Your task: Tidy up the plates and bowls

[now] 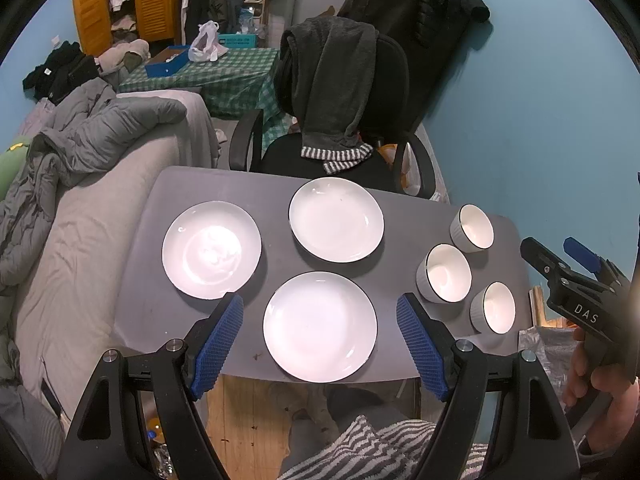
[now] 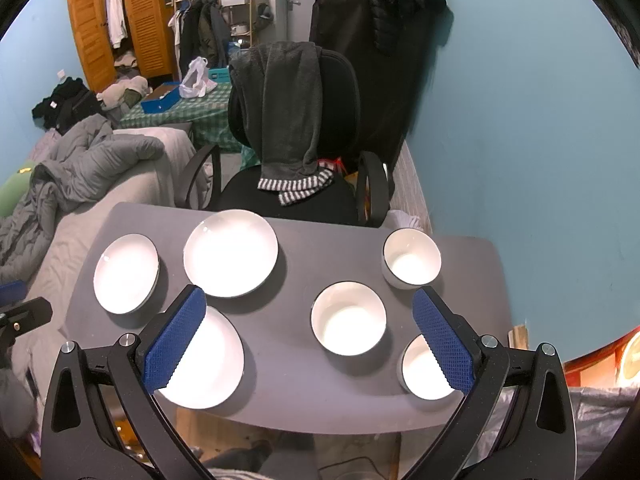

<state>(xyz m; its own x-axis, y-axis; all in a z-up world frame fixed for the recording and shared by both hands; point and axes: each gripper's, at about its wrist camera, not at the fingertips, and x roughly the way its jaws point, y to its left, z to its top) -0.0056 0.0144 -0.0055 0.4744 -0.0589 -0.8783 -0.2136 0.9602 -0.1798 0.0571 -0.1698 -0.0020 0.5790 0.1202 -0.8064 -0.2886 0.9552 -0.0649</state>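
Three white plates lie on the grey table (image 1: 224,188): a near plate (image 1: 320,327), a left plate (image 1: 211,250) and a far plate (image 1: 336,219). Three white bowls stand at the right: far bowl (image 1: 472,228), middle bowl (image 1: 444,273), near bowl (image 1: 493,307). My left gripper (image 1: 320,340) is open and empty, held above the near plate. My right gripper (image 2: 312,336) is open and empty, above the middle bowl (image 2: 348,318), with the near bowl (image 2: 426,368) under its right finger. The right gripper also shows at the left wrist view's right edge (image 1: 576,280).
A black office chair (image 1: 352,120) draped with a grey garment stands at the table's far edge. A grey bed (image 1: 80,240) with a puffy jacket runs along the left. A blue wall (image 1: 540,120) is on the right. Wooden floor shows below the near edge.
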